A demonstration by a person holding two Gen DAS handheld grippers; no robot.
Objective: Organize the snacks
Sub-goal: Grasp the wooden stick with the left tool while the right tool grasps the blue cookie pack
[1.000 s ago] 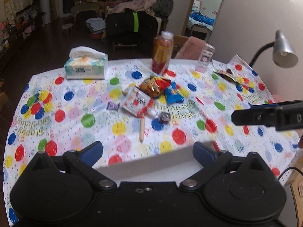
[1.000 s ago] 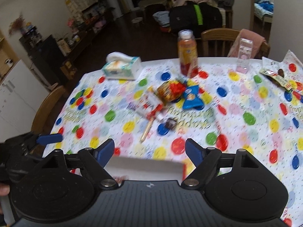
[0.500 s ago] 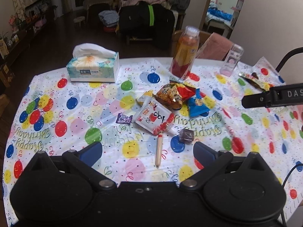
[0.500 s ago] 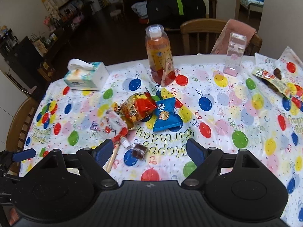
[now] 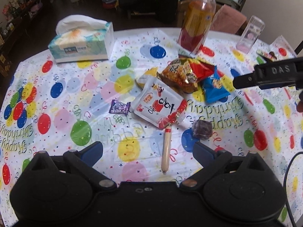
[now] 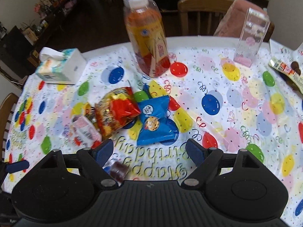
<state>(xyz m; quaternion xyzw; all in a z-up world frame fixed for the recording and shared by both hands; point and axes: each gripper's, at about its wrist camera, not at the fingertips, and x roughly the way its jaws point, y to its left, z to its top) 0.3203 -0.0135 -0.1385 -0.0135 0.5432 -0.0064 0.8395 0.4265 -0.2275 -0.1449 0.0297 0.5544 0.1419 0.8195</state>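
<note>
Snacks lie clustered mid-table: a white and red pouch point(image 5: 159, 103), a red and gold crisp bag point(image 5: 184, 74), a blue cookie packet point(image 6: 156, 121), a thin sausage stick point(image 5: 166, 149), a dark wrapped sweet point(image 5: 203, 129) and a small purple wrapper point(image 5: 119, 107). My left gripper point(image 5: 148, 150) is open just above the cloth, with the sausage stick lying between its fingers, untouched. My right gripper point(image 6: 149, 150) is open in front of the blue cookie packet, holding nothing. Its body shows at the right edge of the left wrist view.
A tall orange drink bottle point(image 6: 146, 37) stands behind the snacks. A tissue box point(image 5: 82, 44) sits far left, a clear plastic box point(image 6: 251, 36) far right, another wrapper point(image 6: 286, 71) at the right edge. Wooden chairs point(image 6: 200, 13) ring the round table point(image 6: 236, 102).
Both grippers moved forward and lower over the table toward the snack pile. The white box edge seen near the fingers a second ago is out of view.
</note>
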